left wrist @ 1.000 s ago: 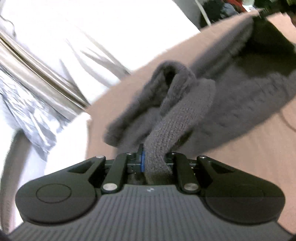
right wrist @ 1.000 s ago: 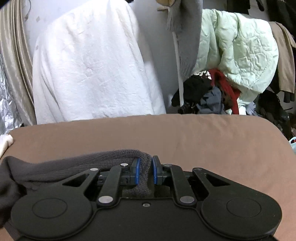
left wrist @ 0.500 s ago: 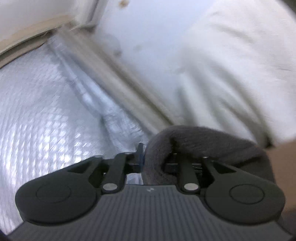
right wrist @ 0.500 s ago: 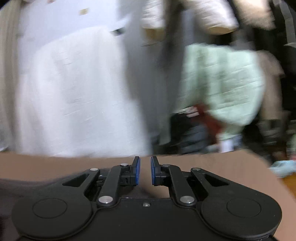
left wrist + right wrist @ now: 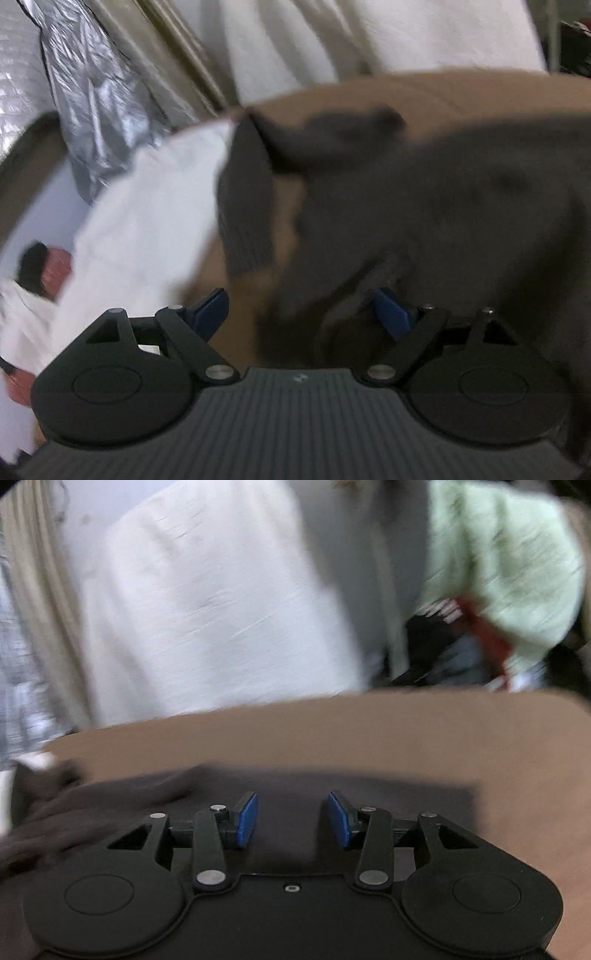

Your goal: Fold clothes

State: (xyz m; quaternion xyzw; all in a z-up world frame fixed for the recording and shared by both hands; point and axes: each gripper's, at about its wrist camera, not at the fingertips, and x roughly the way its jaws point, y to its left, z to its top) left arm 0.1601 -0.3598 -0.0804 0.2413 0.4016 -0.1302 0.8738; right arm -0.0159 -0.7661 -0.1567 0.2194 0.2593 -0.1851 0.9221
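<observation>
Sweater (image 5: 443,206), dark grey knit, lies spread on the brown table (image 5: 461,92), one ribbed sleeve reaching toward the table's left edge beside a white cloth (image 5: 147,221). Your left gripper (image 5: 301,308) hangs over its near part with jaws wide and opening; the fabric lies below the gap, and the blue pads (image 5: 388,310) do not press on it. Your right gripper (image 5: 291,819) sits low over the sweater (image 5: 295,786) too, jaws about half apart and opening, nothing pinched between its pads (image 5: 247,819). Both views are blurred. Beyond the table (image 5: 369,731) stand a white draped sheet (image 5: 221,590) and a pale green garment (image 5: 498,565) above a dark pile of clothes (image 5: 443,653).
</observation>
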